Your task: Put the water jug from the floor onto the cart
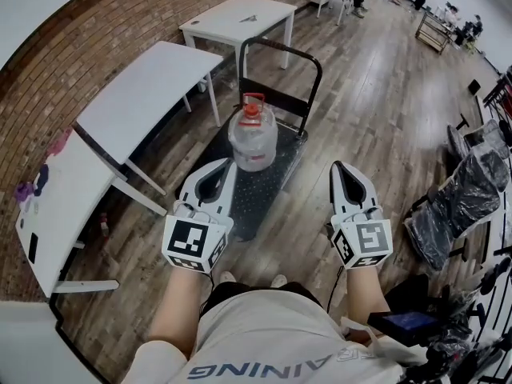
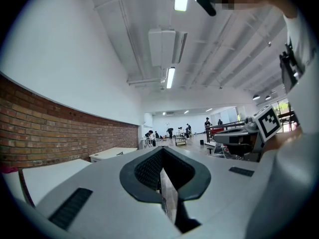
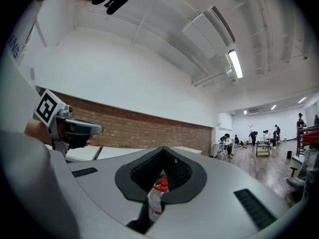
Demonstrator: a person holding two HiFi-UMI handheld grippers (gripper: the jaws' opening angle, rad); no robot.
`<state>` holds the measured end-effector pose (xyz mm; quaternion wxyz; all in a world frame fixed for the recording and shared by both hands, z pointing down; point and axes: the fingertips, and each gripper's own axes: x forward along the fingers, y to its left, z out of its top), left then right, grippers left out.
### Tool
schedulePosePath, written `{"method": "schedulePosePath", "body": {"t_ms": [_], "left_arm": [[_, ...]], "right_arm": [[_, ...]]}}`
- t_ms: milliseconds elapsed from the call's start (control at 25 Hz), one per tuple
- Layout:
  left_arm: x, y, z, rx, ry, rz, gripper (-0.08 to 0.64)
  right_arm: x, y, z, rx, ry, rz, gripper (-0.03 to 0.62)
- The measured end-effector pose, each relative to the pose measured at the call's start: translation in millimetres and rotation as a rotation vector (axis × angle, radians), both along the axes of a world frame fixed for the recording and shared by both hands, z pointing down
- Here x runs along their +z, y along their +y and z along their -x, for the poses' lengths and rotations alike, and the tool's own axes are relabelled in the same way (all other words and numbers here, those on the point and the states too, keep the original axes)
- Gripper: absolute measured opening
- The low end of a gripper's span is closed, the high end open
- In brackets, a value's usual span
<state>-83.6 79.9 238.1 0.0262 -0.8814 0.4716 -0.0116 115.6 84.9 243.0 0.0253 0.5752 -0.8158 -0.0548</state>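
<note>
Shirt (image 1: 264,354): pale capitals "AINING" along the lower edge of my head view, upside down, start of the word cut off. The last letters, "NG", show again at the left of the right gripper view. Left gripper (image 1: 226,166) and right gripper (image 1: 339,168): black-and-white square code patterns on the cubes.

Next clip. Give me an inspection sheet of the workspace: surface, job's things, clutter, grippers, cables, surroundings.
Surface: wooden floor; a cart with a dark deck stands ahead of the person.
Job's things: water jug stands upright on the cart's deck, red cap on.
Clutter: small items on the nearest white table; wrapped chairs at right.
Grippers: left gripper and right gripper both shut, nothing between the jaws.
Cables: a thin dark cord hangs under the right gripper.
Surroundings: brick wall; more desks and people far off.
</note>
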Motion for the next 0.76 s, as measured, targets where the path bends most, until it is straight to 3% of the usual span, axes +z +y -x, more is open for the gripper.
{"method": "schedulePosePath", "body": {"t_ms": [760], "left_arm": [[1.3, -9.2, 37.5, -0.006, 0.035, 0.012, 0.000]], "right_arm": [[0.5, -12.9, 42.1, -0.024, 0.040, 0.018, 0.003]]}}
